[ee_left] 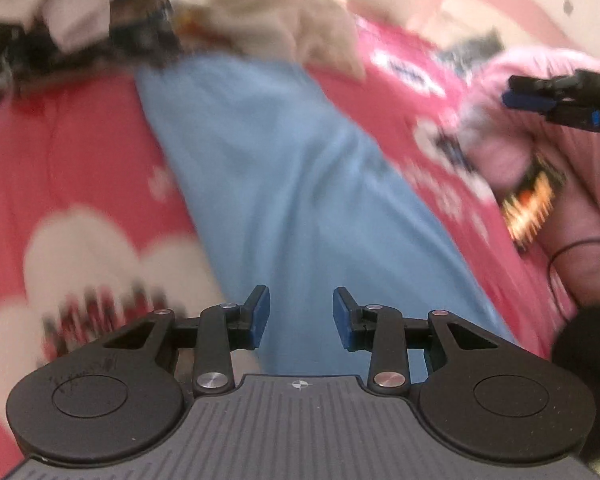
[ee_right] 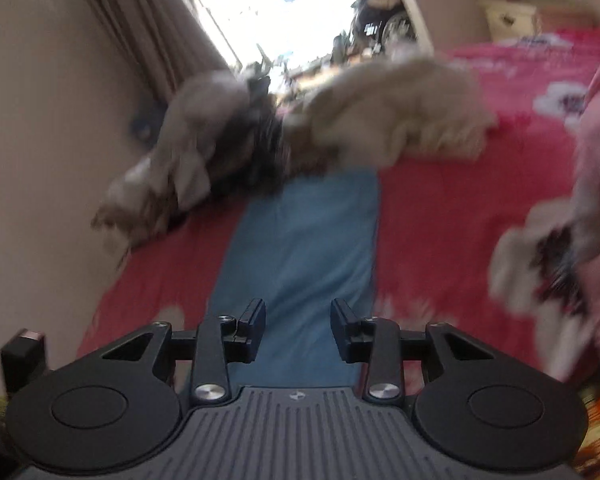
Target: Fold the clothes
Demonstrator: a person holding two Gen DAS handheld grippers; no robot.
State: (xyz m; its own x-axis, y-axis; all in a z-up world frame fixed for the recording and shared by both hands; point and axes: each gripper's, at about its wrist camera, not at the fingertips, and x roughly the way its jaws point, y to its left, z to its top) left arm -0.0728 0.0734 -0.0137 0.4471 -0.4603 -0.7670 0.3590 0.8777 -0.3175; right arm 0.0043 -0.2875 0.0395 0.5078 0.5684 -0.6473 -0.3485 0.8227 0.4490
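A light blue garment (ee_left: 284, 184) lies as a long flat strip on the pink flowered bed cover (ee_left: 72, 152). It also shows in the right wrist view (ee_right: 304, 240). My left gripper (ee_left: 301, 316) is open and empty, just above the near end of the blue strip. My right gripper (ee_right: 298, 320) is open and empty over the near end of the same strip. The right gripper also shows at the right edge of the left wrist view (ee_left: 540, 98). Both views are blurred by motion.
A heap of cream (ee_left: 284, 20) and black-and-white clothes (ee_left: 60, 20) lies at the far end of the blue strip. A pink garment (ee_left: 540, 152) lies at the right. A wall and curtain (ee_right: 80, 60) run along the bed's left side.
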